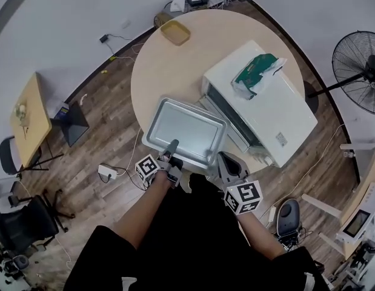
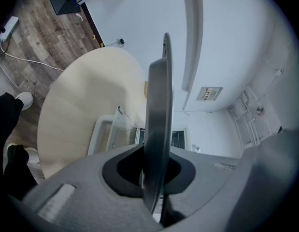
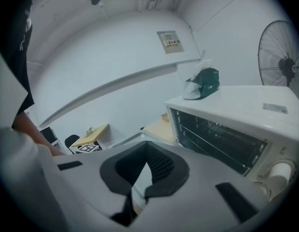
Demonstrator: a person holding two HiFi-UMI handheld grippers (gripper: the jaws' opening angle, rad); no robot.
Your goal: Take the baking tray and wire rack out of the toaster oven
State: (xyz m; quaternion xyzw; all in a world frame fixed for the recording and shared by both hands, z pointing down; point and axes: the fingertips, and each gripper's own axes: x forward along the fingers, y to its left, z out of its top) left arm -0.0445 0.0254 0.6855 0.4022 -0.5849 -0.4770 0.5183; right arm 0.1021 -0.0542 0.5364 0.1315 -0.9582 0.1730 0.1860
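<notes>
The silver baking tray [image 1: 186,128] hangs level over the round table [image 1: 154,65], just left of the white toaster oven [image 1: 266,105]. My left gripper [image 1: 173,146] is shut on the tray's near rim. In the left gripper view the tray [image 2: 159,120] stands edge-on, clamped between the dark pads. My right gripper [image 1: 226,162] hovers in front of the oven's open door, its jaws shut with nothing between them. In the right gripper view the oven [image 3: 236,115] gapes open, with the wire rack [image 3: 214,140] inside it.
A green-and-white bag [image 1: 258,73] lies on top of the oven. A small yellow dish [image 1: 175,32] sits at the table's far edge. A standing fan [image 1: 360,71] is at the right, and a side table [image 1: 31,111] with chairs at the left.
</notes>
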